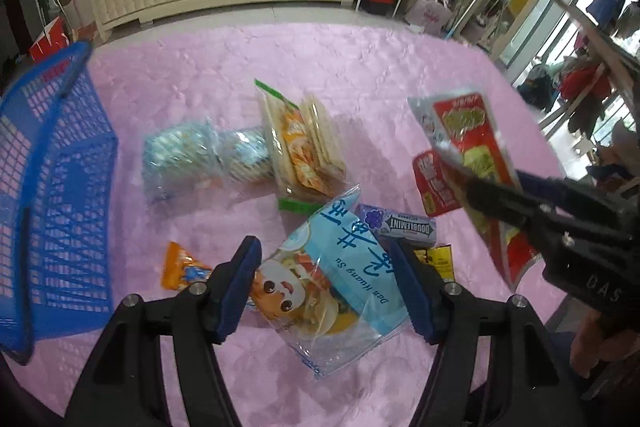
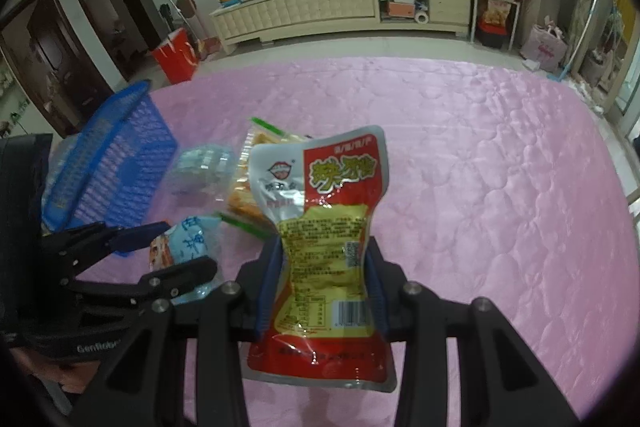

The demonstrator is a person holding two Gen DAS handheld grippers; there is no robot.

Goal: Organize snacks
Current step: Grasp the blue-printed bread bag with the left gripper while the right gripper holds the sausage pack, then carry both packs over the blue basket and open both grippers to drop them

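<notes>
Red-and-silver snack pouch (image 2: 324, 239), yellow label panel and barcode, pinched at its waist by the right gripper (image 2: 322, 287), raised off the pink quilted bed (image 2: 500, 187). Light-blue cartoon-printed bag (image 1: 332, 287) sits between the left gripper (image 1: 324, 291) pads, which press its sides. Blue mesh basket (image 1: 52, 195) at nine o'clock; cracker pack (image 1: 300, 143) at twelve.

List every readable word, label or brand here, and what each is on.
"DOUBLEMINT": purple gum pack.
"Dan Huang Su": light blue snack bag, plus Chinese characters I won't transcribe.
"DAS": right gripper body, cut off.
"Genrobo", cut off: left gripper body.
Red and silver pouch: Chinese print and barcode, too small to read.
</notes>
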